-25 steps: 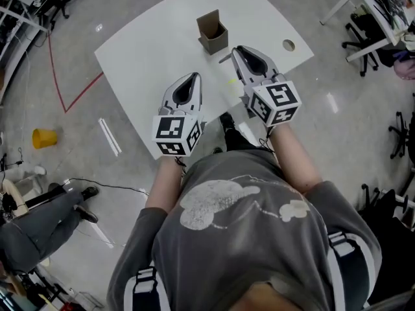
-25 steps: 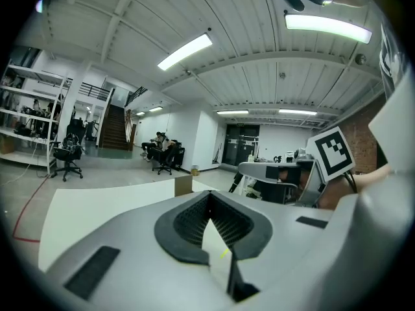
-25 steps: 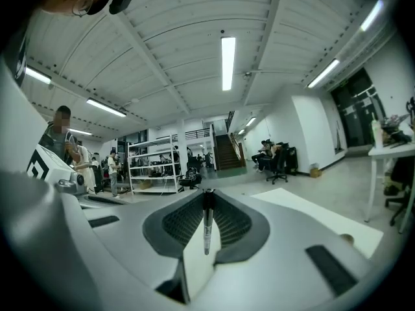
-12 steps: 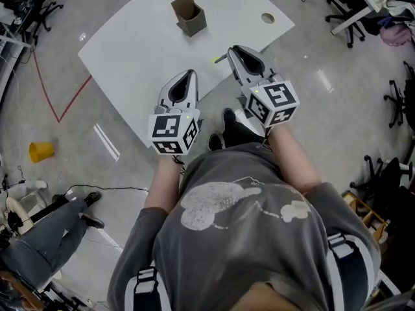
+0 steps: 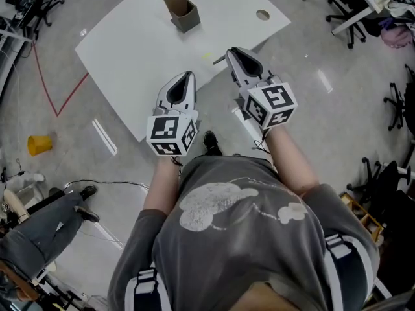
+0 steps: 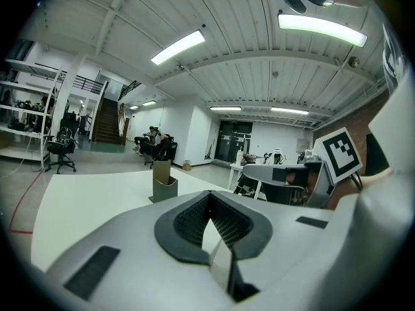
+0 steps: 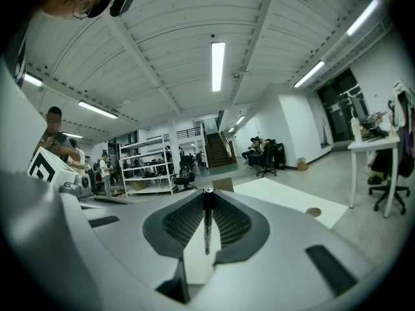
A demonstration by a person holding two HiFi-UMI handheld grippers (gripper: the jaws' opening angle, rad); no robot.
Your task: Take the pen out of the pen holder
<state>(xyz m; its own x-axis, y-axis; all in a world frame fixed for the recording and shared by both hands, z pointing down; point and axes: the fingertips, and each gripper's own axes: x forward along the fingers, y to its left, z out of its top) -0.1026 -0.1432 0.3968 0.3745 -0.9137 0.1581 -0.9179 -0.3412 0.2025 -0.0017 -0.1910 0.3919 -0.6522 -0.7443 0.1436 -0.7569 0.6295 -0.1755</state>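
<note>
One slim black pen [image 7: 207,229] is clamped by the right gripper [image 7: 207,193]. One brown pen holder [image 5: 181,11] is set on the white table [image 5: 130,50]. The left gripper [image 6: 209,198] is closed and empty.

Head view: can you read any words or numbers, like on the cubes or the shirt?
No readable words or numbers anywhere.
The left marker cube and right marker cube carry only black-and-white square patterns.
The shirt has a pale picture, no letters.
The pen holder is plain.
</note>
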